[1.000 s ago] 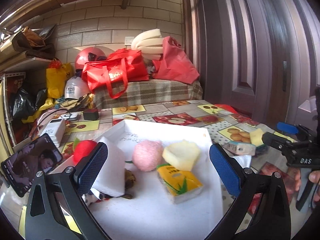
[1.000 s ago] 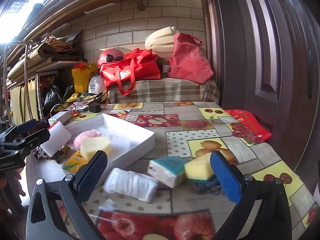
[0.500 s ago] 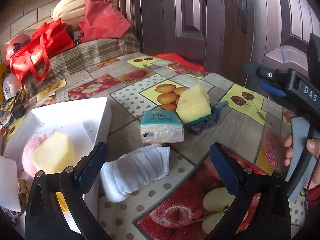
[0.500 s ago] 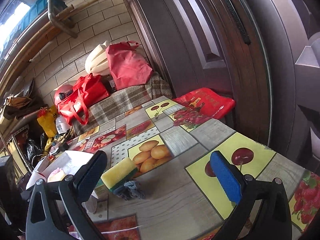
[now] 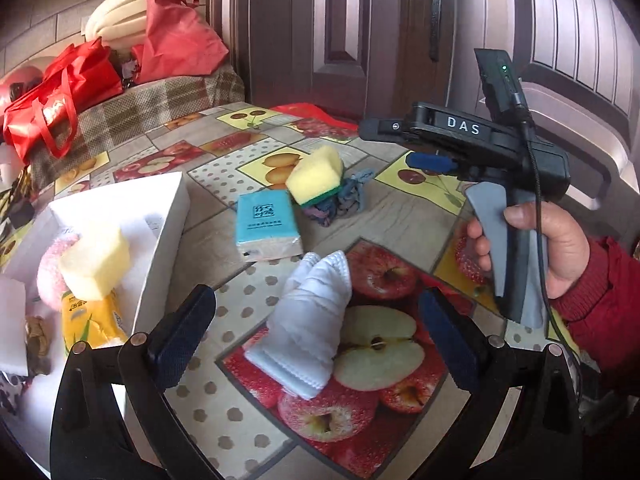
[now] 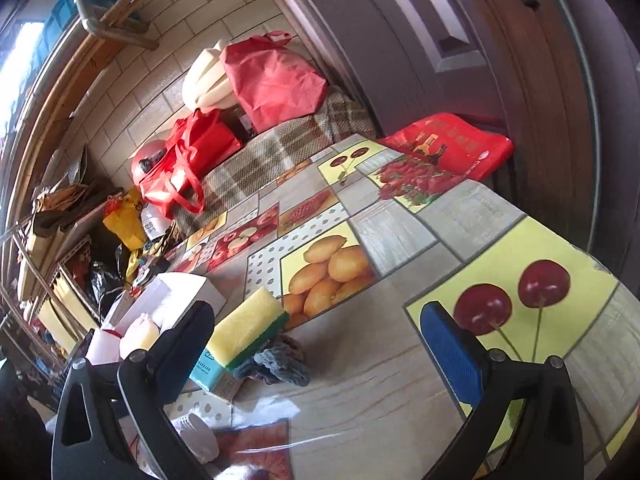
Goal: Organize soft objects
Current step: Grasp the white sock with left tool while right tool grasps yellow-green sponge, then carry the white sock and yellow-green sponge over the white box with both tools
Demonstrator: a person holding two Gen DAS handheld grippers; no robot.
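Note:
A rolled white cloth [image 5: 310,320] lies on the fruit-print tablecloth, directly between the wide-apart fingers of my open left gripper [image 5: 316,338]. Beyond it sit a teal tissue pack [image 5: 266,226], a yellow-green sponge [image 5: 316,176] and a grey-blue rag [image 5: 340,200]. The white box [image 5: 160,216] at left holds a yellow sponge block [image 5: 94,262], a pink puff and a yellow tissue pack [image 5: 90,318]. My right gripper [image 6: 316,346] is open and tilted above the table, with the sponge [image 6: 248,326], rag [image 6: 276,362] and tissue pack [image 6: 210,372] to its left. In the left wrist view a hand holds it [image 5: 404,144] raised.
Red bags [image 5: 60,92] and a plaid-covered bench [image 5: 160,100] stand behind the table. A dark door [image 5: 360,20] lies to the right. A red flat bag [image 6: 452,148] rests at the table's far edge. Shelves with clutter [image 6: 80,240] fill the left.
My left gripper swung right from the white box and came down around the rolled white cloth. The right gripper rose, tilted and turned toward the door side of the table.

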